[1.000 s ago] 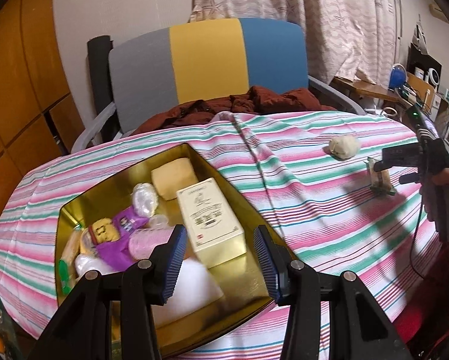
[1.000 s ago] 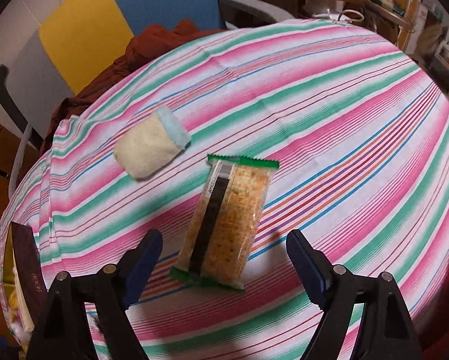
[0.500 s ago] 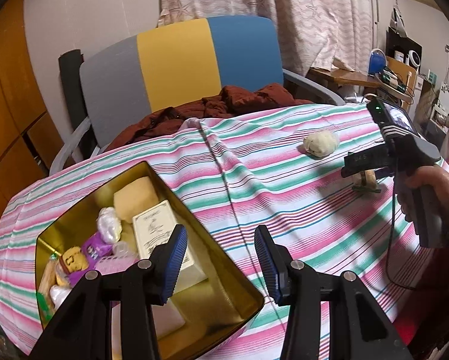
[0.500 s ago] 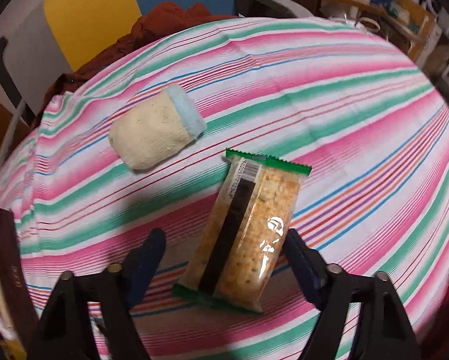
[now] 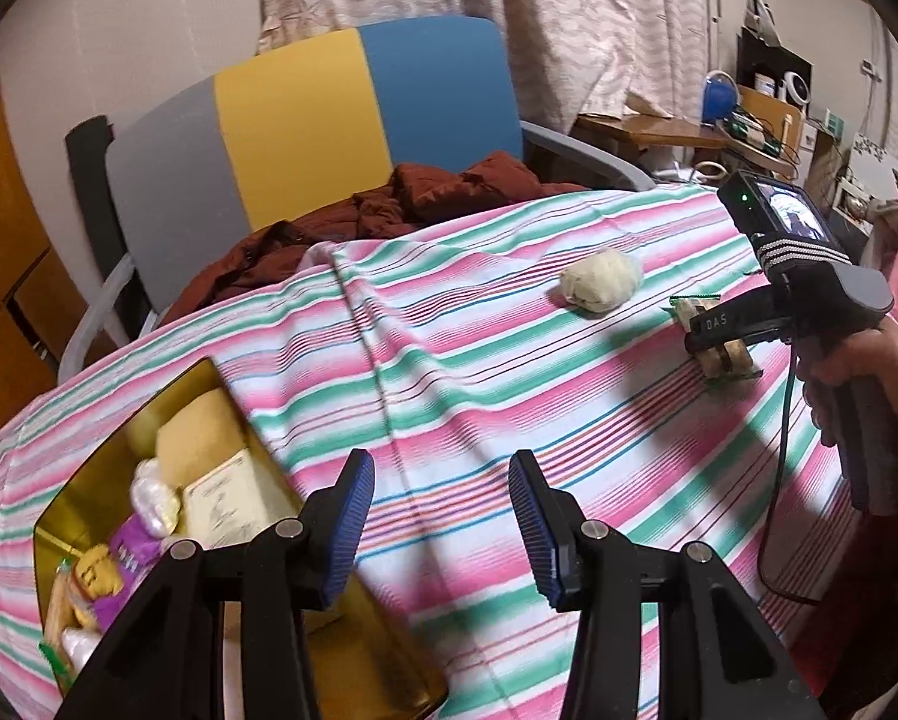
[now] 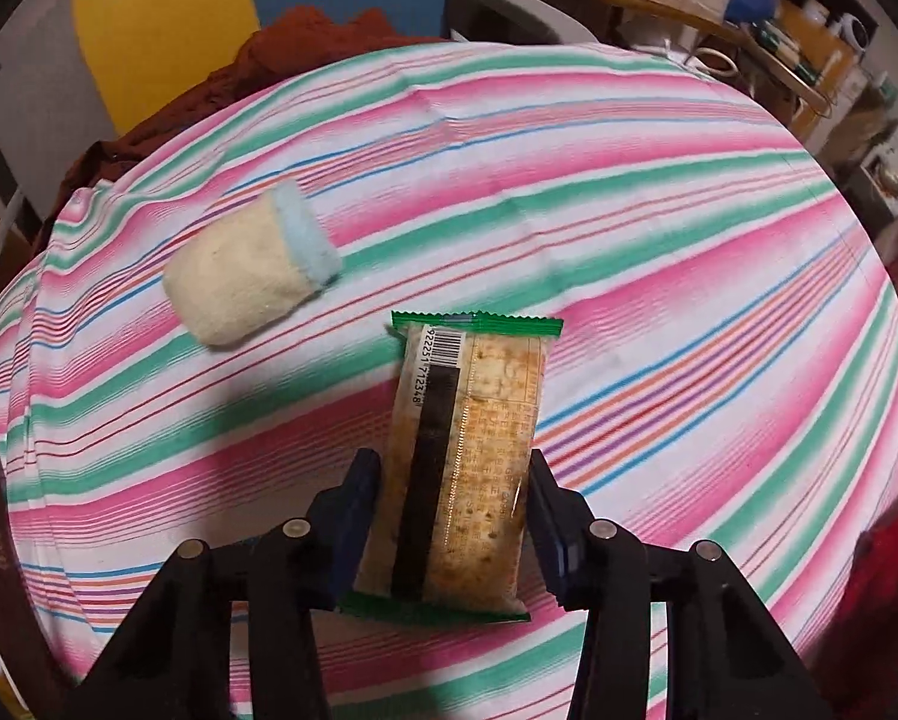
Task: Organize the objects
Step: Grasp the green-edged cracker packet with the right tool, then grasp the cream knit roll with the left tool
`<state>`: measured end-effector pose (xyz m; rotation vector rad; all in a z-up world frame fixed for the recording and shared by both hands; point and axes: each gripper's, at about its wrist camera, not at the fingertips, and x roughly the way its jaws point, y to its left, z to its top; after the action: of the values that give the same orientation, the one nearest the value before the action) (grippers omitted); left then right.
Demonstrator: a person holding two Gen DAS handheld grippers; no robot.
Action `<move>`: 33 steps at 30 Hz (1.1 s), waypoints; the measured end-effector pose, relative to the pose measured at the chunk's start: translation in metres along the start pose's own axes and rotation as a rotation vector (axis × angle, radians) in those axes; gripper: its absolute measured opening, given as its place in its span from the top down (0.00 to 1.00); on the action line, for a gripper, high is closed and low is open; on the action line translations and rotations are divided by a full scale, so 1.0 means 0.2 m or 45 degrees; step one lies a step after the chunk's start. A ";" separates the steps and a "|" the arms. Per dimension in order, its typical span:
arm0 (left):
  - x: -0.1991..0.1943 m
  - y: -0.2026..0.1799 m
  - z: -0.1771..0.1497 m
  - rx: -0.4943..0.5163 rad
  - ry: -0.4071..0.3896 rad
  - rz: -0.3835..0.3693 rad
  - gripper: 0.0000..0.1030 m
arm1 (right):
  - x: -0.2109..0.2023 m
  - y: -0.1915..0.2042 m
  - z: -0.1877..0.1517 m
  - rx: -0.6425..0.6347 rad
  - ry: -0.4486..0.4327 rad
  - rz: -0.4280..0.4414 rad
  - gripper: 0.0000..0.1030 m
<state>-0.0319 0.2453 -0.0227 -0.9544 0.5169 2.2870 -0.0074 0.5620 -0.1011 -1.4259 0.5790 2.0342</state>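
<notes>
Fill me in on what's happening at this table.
A person is tidying snacks and small items into a gold tin. The right gripper has its fingers against both sides of a cracker packet lying on the striped tablecloth. The left gripper hangs open and empty near the tin. A cream sock lies loose beside the packet.

Warm indoor light — fisheye warp, slight blur

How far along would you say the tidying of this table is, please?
Done: the gold tin already holds several items. In hand: the right gripper is closed on the cracker packet. Left: the cream sock roll lies on the cloth; the left gripper is open, empty.
</notes>
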 end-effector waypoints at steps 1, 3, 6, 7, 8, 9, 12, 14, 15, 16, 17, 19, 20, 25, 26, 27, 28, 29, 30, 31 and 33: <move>0.02 -0.01 0.01 0.006 0.006 -0.015 0.54 | 0.00 -0.01 0.00 0.009 0.006 0.000 0.53; 0.05 -0.03 0.04 -0.005 0.019 -0.059 0.54 | 0.00 -0.03 0.00 0.020 0.013 -0.007 0.53; 0.10 -0.06 0.09 -0.030 0.041 -0.095 0.54 | -0.01 -0.05 0.00 0.027 0.017 -0.019 0.53; 0.12 -0.07 0.11 -0.045 0.056 -0.117 0.54 | -0.01 -0.06 0.00 0.029 0.019 -0.020 0.53; 0.15 -0.08 0.13 -0.061 0.075 -0.139 0.54 | -0.01 -0.07 0.00 0.030 0.020 -0.024 0.53; 0.17 -0.08 0.14 -0.064 0.086 -0.149 0.54 | -0.02 -0.08 0.00 0.034 0.022 -0.028 0.53; 0.22 -0.13 0.19 -0.042 0.100 -0.164 0.54 | -0.03 -0.09 -0.02 0.046 0.034 -0.028 0.53; 0.25 -0.16 0.23 -0.013 0.101 -0.186 0.54 | -0.04 -0.09 -0.03 0.044 0.036 -0.027 0.53; 0.27 -0.18 0.25 0.001 0.099 -0.191 0.54 | -0.04 -0.09 -0.03 0.045 0.038 -0.027 0.53; 0.29 -0.20 0.27 0.020 0.100 -0.197 0.54 | -0.04 -0.10 -0.03 0.047 0.040 -0.025 0.53; 0.31 -0.21 0.29 0.038 0.102 -0.202 0.54 | -0.04 -0.10 -0.03 0.049 0.042 -0.022 0.53; 0.35 -0.24 0.33 0.070 0.104 -0.207 0.54 | -0.05 -0.11 -0.03 0.055 0.046 -0.015 0.52; 0.37 -0.26 0.35 0.093 0.107 -0.214 0.54 | -0.06 -0.11 -0.04 0.060 0.048 -0.012 0.51; 0.48 -0.35 0.43 0.185 0.115 -0.244 0.54 | -0.08 -0.13 -0.05 0.081 0.059 0.011 0.44; 0.51 -0.37 0.45 0.199 0.123 -0.259 0.54 | -0.08 -0.13 -0.05 0.081 0.061 0.013 0.44; 0.55 -0.39 0.47 0.213 0.130 -0.283 0.54 | -0.08 -0.13 -0.06 0.079 0.062 0.012 0.44; 0.57 -0.40 0.49 0.219 0.134 -0.296 0.53 | -0.09 -0.13 -0.06 0.077 0.063 0.012 0.44; 0.59 -0.41 0.50 0.229 0.145 -0.313 0.52 | -0.09 -0.13 -0.06 0.074 0.065 0.013 0.44; 0.62 -0.42 0.52 0.240 0.156 -0.335 0.52 | -0.10 -0.13 -0.07 0.074 0.066 0.014 0.44; 0.65 -0.44 0.54 0.252 0.161 -0.351 0.50 | -0.10 -0.13 -0.07 0.075 0.067 0.016 0.44; 0.68 -0.47 0.56 0.285 0.166 -0.363 0.49 | -0.11 -0.14 -0.07 0.083 0.069 0.023 0.44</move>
<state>-0.1025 0.4285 -0.0610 -0.9988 0.6338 1.8797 0.0273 0.5687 -0.0856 -1.4458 0.6769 1.9777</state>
